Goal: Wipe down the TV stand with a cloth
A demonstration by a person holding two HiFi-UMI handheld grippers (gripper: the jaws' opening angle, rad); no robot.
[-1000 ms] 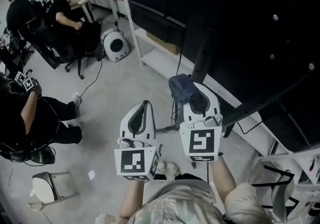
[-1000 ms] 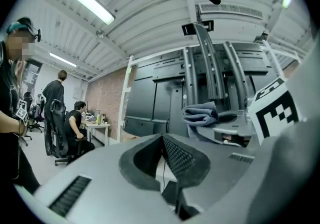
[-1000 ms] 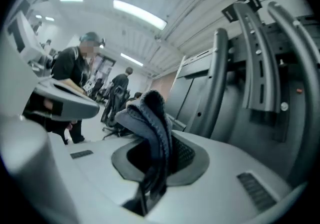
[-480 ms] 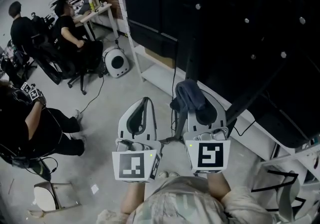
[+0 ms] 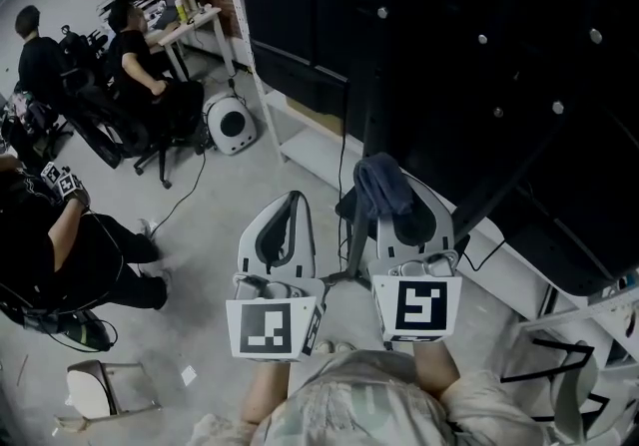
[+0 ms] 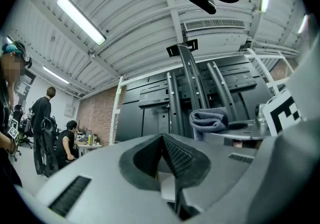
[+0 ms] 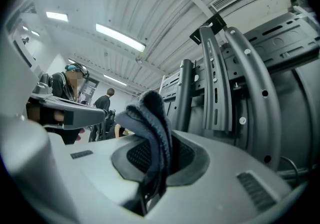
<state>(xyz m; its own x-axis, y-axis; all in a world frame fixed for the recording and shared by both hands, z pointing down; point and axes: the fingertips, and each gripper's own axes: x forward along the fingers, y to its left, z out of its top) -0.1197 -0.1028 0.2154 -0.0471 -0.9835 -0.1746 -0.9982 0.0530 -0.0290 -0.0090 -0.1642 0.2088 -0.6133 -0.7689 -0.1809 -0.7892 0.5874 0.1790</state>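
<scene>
Your right tongs [image 7: 158,154] are clamping the folded grey cloth [image 7: 150,113], which is sticking up between the jaws. Your left tongs [image 6: 164,142], alongside, are pressing their jaws together on nothing. The TV stand [image 7: 216,77] is rising just ahead of both.

Left tool [image 5: 290,203] jaws together, empty; right tool [image 5: 399,201] clamped on cloth [image 5: 377,183]; both side by side.

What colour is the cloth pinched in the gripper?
The cloth is dark blue-grey. The right gripper view shows it best.
</scene>
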